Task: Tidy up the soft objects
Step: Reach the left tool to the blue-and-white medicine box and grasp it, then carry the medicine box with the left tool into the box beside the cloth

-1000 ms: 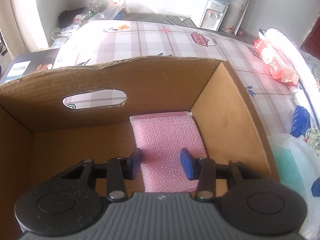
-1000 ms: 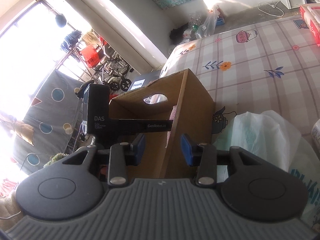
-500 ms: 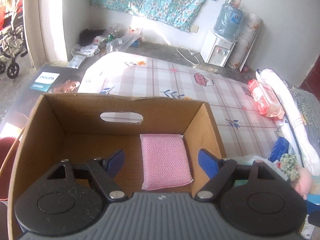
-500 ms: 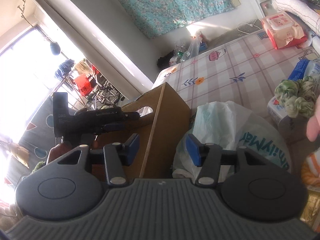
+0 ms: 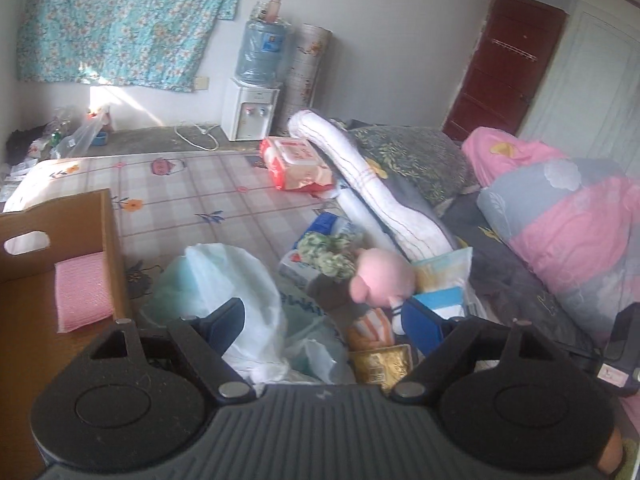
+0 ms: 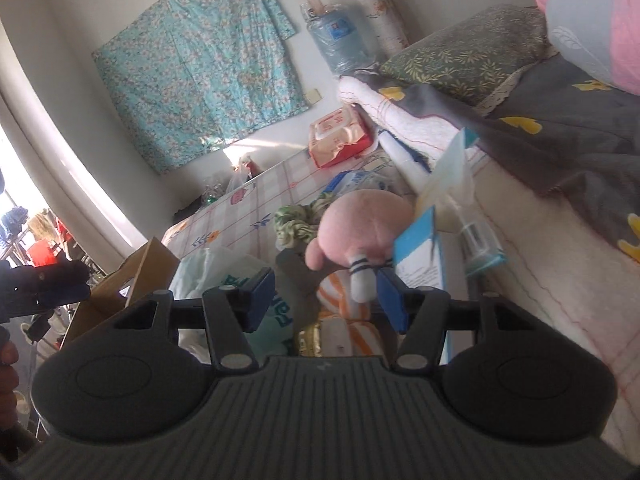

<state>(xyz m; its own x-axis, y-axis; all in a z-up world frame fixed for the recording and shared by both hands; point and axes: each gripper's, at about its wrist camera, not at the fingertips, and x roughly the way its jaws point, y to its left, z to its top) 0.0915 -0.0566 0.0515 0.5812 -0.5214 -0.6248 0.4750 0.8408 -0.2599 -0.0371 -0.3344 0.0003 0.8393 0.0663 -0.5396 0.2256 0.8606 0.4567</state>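
A pink sponge pad (image 5: 84,296) lies inside the cardboard box (image 5: 108,232) at the left of the left wrist view. My left gripper (image 5: 324,324) hangs over a white plastic bag (image 5: 232,280), its jaws wide and still opening, with nothing held. To its right a pink plush toy (image 5: 380,280) lies in a pile with a green scrunchie (image 5: 328,252). My right gripper (image 6: 326,298) hovers just in front of the plush toy (image 6: 360,224). Its jaws are opening, and the toy's striped white leg (image 6: 362,280) sits between them beside the right pad, not squeezed.
The pile also has an orange-striped cloth (image 6: 352,320), a gold packet (image 5: 380,364), a blue-edged carton (image 6: 420,252) and a red wipes pack (image 5: 296,164). Pillows (image 5: 412,156) and a pink-grey quilt (image 5: 568,216) lie at the right. A water dispenser (image 5: 252,112) stands by the wall.
Both views swung right from the box to the pile. The left jaws spread wide, leaving the pink sponge pad in the box. The right jaws widened and now flank the plush toy's leg.
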